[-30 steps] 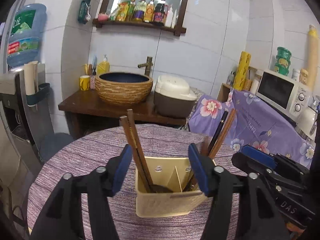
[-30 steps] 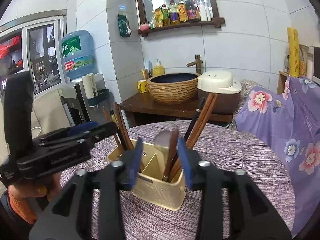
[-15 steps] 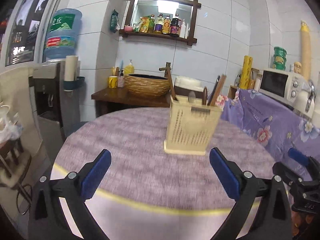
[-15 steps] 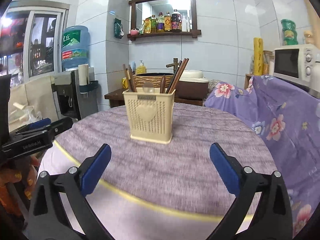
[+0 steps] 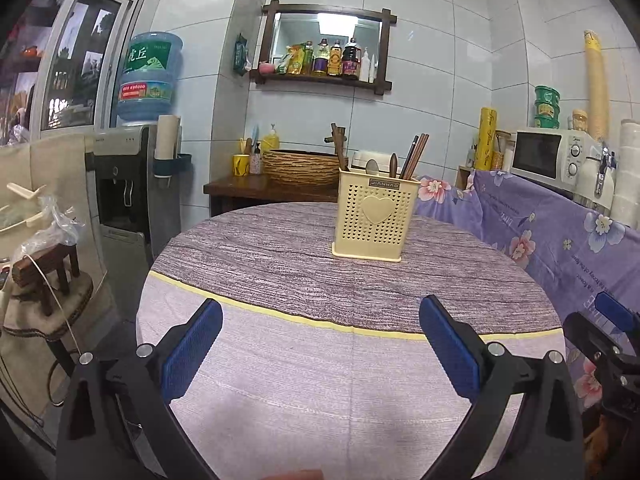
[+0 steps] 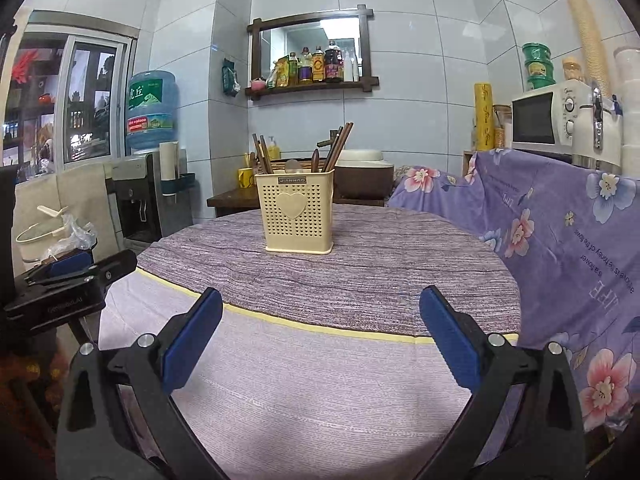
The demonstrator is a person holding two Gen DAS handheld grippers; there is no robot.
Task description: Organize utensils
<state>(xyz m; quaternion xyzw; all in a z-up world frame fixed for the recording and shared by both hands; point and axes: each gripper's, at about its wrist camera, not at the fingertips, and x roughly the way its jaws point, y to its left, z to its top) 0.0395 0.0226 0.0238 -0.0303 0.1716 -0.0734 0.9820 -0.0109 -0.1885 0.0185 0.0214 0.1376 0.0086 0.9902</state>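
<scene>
Purple cloth covers the round worktop [image 5: 280, 380], and its near part is bare. Both grippers hang over that near edge, the left gripper [image 5: 320, 346] and the right gripper [image 6: 320, 338], each with jaws wide and nothing between them. Well ahead, apart from both, stands the cream holder [image 5: 375, 222]. Chopsticks [image 6: 338, 146] and spoons stand upright inside it, so the sorting looks done.

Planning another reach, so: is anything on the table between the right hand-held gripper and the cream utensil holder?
Nothing visible. Only bare purple tablecloth lies between the open right hand-held gripper and the cream perforated plastic utensil holder.
</scene>
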